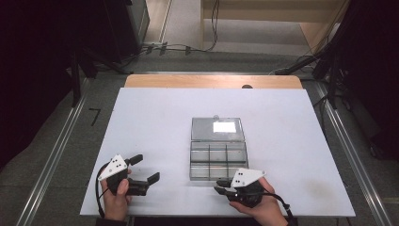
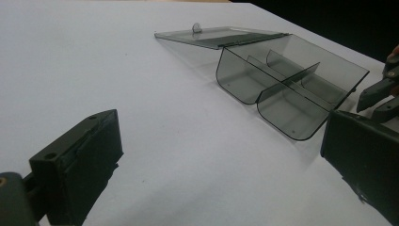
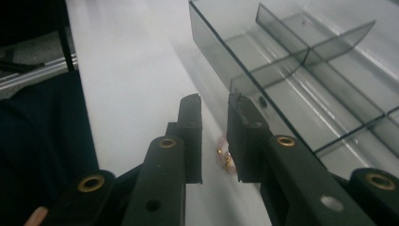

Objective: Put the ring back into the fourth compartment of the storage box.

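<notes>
At the near left edge of the white table sheet [image 1: 155,122], found the left gripper [image 1: 147,168] resting in the left hand [image 1: 115,195], jaws spread wide with nothing between them. Judged this a parked stance, kept clear so as not to crowd the work on the right.

Further right along the same near edge, found the right gripper [image 1: 219,186] in the right hand [image 1: 263,205], held low and pointed leftward just in front of the box. Read its jaws as drawn to a narrow slot, not yet clamped. Between them, low on the sheet, noted a small pink-and-gold trinket [image 3: 225,157] lying close against one jaw, with a sliver of space left at the other. Could not make out what kind of trinket. Judged the low, narrow stance as chosen to pinch so small a piece cleanly off a flat surface.

Just beyond, located the clear compartment box [image 1: 190,162], near wall just beside the right jaws, all cells bare. Judged that closeness handy for a short lift over the wall into a near cell.

Beyond the box, saw its lid [image 1: 217,128] folded back flat on the sheet, leaving every cell reachable from above.

Farthest off, noted the wooden table edge [image 1: 211,81].
</notes>
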